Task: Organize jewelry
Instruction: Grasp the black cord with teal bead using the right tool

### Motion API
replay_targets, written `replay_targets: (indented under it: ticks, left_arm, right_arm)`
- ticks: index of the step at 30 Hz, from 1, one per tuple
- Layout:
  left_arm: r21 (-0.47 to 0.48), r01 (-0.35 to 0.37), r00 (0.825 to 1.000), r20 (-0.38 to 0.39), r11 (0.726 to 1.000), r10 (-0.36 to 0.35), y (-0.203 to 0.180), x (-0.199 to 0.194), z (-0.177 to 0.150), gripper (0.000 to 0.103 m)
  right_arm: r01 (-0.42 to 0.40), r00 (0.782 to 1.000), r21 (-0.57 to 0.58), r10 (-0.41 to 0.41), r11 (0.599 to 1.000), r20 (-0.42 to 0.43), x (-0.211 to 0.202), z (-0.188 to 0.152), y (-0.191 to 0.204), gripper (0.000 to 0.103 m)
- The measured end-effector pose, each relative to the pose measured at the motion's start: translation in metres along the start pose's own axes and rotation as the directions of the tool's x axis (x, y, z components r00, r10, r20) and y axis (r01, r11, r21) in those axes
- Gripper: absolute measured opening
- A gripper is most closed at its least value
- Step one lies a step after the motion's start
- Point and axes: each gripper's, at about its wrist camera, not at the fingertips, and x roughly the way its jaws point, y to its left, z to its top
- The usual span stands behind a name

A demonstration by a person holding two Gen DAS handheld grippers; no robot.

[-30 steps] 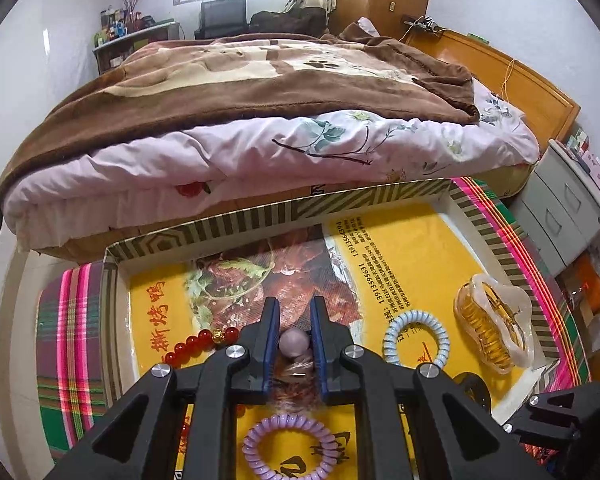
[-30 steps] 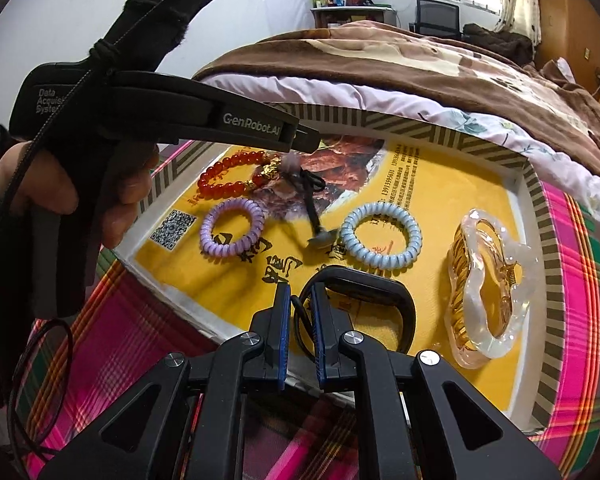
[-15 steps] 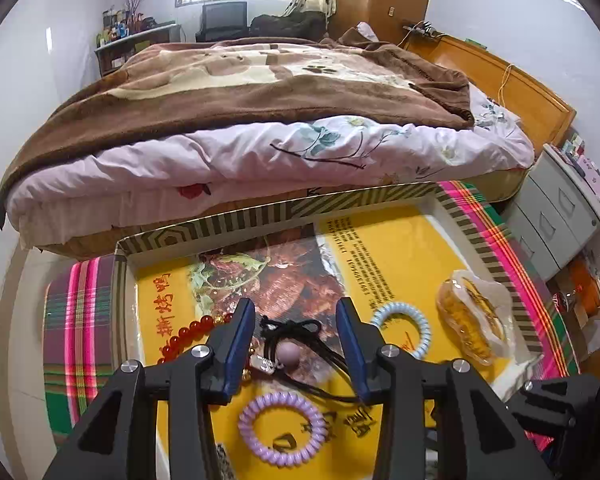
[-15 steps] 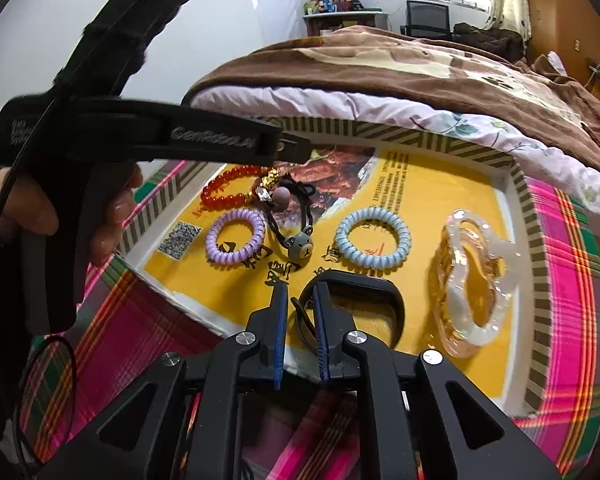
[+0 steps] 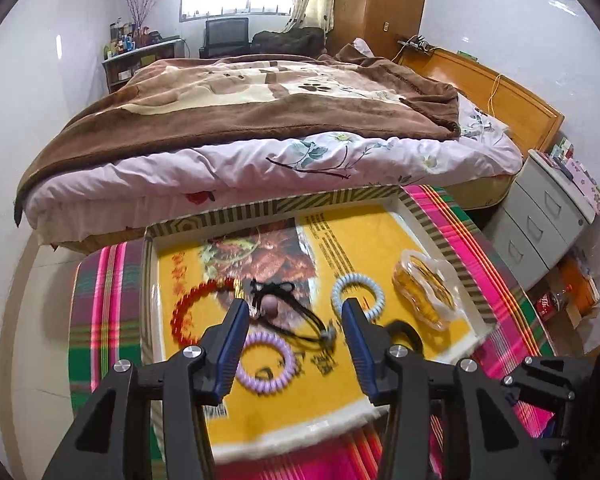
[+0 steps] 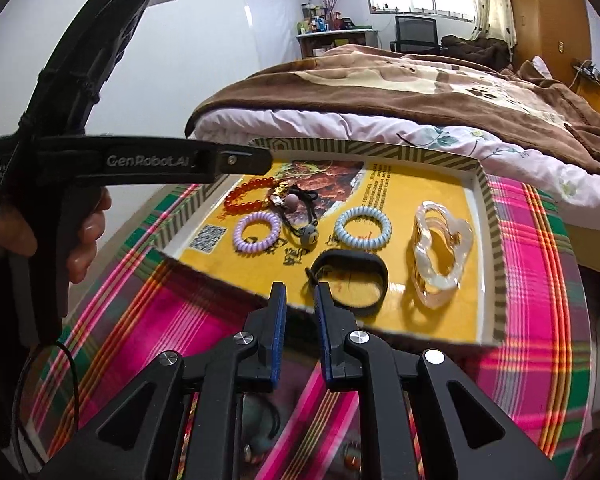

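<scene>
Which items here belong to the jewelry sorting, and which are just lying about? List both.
Job:
red bead bracelet
purple coil hair tie
black cord with round bead
blue coil hair tie
black wristband
clear hair claw
yellow tray

Lying about:
cola bottle
grey drawer cabinet

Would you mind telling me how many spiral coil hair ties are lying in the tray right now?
2. The purple coil tie lies near the tray's left front, below the red bead bracelet; the blue coil tie lies mid-tray, beside the clear claw clip. None seems hidden.
</scene>
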Motion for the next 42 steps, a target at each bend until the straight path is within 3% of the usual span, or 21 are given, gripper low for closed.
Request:
replay_targets:
  ticks: [2,6,15,25,35,42]
  left_arm:
    - [-0.006,-0.005,1.0,0.009,1.0,0.005,-0.001,-0.013,-0.01,0.048]
    - [-0.032,0.003,0.999,0.037,0.999,-0.002,-0.002,-0.039,-0.037,0.06]
    - [-0.059,-0.034,0.998,0.045,0.998,0.037,-0.004,-0.076,-0.101,0.06]
    - [-0.18,-0.044,0.999,0.008,0.983,0.046,0.016,-0.09,-0.165,0.061]
    - [-0.247,-0.05,0.999,-0.012,0.968,0.048,0.029,-0.089,-0.186,0.061]
    - [-0.25,-0.041,0.999,-0.009,0.967,0.04,0.027,-0.089,-0.186,0.061]
  right_arm:
    - [-0.012,1.0,0.003,0.012,1.0,0.011,-0.011,-0.007,0.001,0.016]
    - [-0.029,1.0,0.008,0.029,1.0,0.005,-0.028,-0.027,0.0,0.032]
    - [-0.059,0.996,-0.076,0.054,0.995,-0.07,-0.028,-0.07,0.017,0.033]
    - [-0.085,0.99,-0.199,0.06,0.976,-0.125,-0.001,-0.081,0.042,0.034]
    - [-0.026,0.987,-0.266,-0.018,0.964,-0.162,0.017,-0.079,0.048,0.034]
    - [-0.006,0.982,-0.195,-0.031,0.981,-0.185,0.014,-0.076,0.034,0.034]
